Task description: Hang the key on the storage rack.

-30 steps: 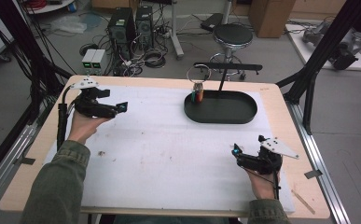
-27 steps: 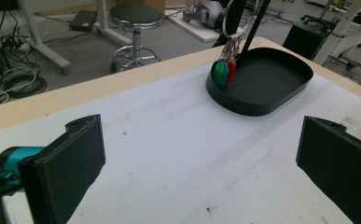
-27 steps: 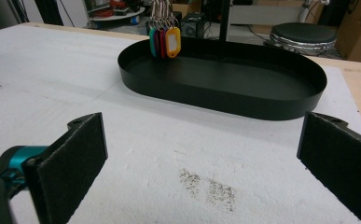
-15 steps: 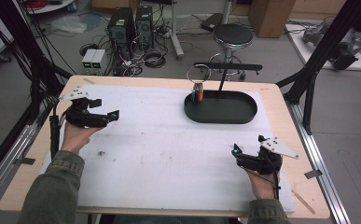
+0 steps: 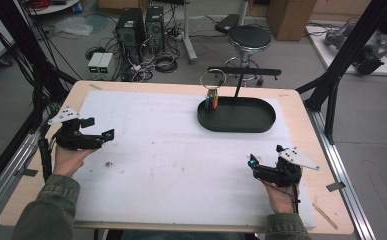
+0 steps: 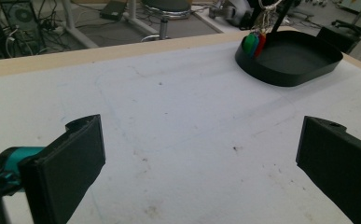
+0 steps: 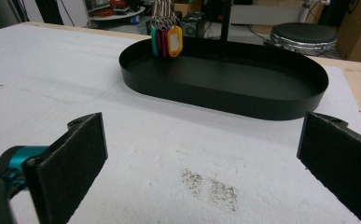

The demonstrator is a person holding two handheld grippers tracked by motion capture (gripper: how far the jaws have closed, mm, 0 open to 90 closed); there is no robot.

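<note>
A black oval tray [image 5: 236, 116] sits at the far right of the white mat. A bunch of coloured key tags [image 5: 211, 102] hangs on a ring from a black stand [image 5: 243, 72] and dips into the tray's left end. My left gripper [image 5: 100, 128] hovers at the mat's left edge, open and holding nothing, well away from the tray. My right gripper [image 5: 263, 159] rests open and unloaded near the front right, a short way in front of the tray. The left gripper view [image 6: 199, 140] shows the tray [image 6: 290, 60] and tags [image 6: 253, 44] far off. The right gripper view [image 7: 201, 140] has the tray [image 7: 225, 88] and tags [image 7: 167, 41] closer.
The white mat [image 5: 171, 150] covers most of the wooden table [image 5: 326, 210], with small dirt specks [image 7: 211, 186] on it. Black frame posts [image 5: 341, 65] stand at the table's sides. A stool [image 5: 250, 37] and computer gear [image 5: 136, 25] are on the floor beyond.
My left gripper has moved left and back toward the person, staying open. The right gripper has not moved.
</note>
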